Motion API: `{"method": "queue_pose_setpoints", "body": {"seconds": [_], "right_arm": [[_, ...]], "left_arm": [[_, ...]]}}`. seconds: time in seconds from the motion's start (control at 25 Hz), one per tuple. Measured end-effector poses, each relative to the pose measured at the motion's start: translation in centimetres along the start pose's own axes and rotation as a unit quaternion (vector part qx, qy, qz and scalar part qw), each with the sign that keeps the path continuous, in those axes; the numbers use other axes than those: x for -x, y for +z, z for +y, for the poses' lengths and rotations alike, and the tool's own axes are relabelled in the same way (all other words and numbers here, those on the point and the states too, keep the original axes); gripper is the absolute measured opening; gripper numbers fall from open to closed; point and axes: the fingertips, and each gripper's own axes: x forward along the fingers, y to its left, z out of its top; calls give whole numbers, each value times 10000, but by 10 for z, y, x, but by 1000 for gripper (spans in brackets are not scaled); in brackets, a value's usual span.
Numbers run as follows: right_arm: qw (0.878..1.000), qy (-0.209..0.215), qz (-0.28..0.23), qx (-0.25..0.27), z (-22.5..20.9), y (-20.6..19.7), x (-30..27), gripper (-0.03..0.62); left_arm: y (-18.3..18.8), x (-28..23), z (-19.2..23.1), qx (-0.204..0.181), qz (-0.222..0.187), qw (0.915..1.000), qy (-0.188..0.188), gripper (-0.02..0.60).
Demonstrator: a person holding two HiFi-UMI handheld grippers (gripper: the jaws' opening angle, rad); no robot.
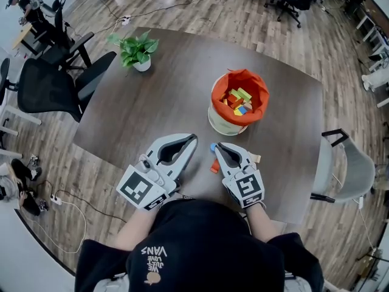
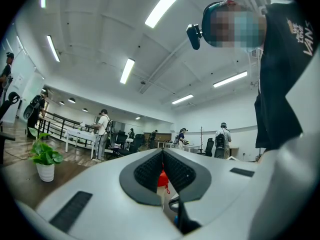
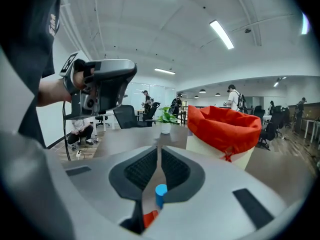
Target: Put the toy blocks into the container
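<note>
The container (image 1: 239,102), a cream tub with a red liner, stands on the dark table (image 1: 182,72) with several coloured blocks inside. A blue cylinder block (image 1: 213,146), a red block (image 1: 214,166) and a pale block (image 1: 256,159) lie on the table by my right gripper (image 1: 217,146). Its jaws are shut and empty, tips beside the blue cylinder. In the right gripper view the blue cylinder (image 3: 160,194) and red block (image 3: 149,218) show below the shut right gripper (image 3: 158,149), with the container (image 3: 225,129) ahead to the right. My left gripper (image 1: 193,139) (image 2: 162,151) is shut and empty, level beside the right one.
A potted plant (image 1: 137,52) stands at the table's far left. Black office chairs (image 1: 51,84) are left of the table and a grey chair (image 1: 346,169) is at its right edge. People stand and sit further back in the room.
</note>
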Motion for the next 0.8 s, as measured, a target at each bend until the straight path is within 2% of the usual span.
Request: {"method": "queue_pose_setpoints", "body": {"seconds": [0.24,0.48,0.52,0.56,0.6,0.8], "right_arm": [[9982,80,566,-180,1,-39,-12,21],[9955,100,867,-373,1,-67,-17,21],[9946,111,942,-423,1,-72,-18,41],[9935,120,1020,-481,1,-77,-20,109],[9926,121,1088,-534,1,-81,-21,130],[9892,106,1331,-612,0,-94,-26,152]], "left_arm": [[-2,1,1,-15,10,10000,9,12],[-3,3,0,-1,25,10000,40,12],[-3,3,0,0,27,10000,46,12],[-3,4,0,0,29,10000,53,12],[-3,4,-1,0,32,10000,60,12],[-4,6,-3,6,38,10000,76,12]]}}
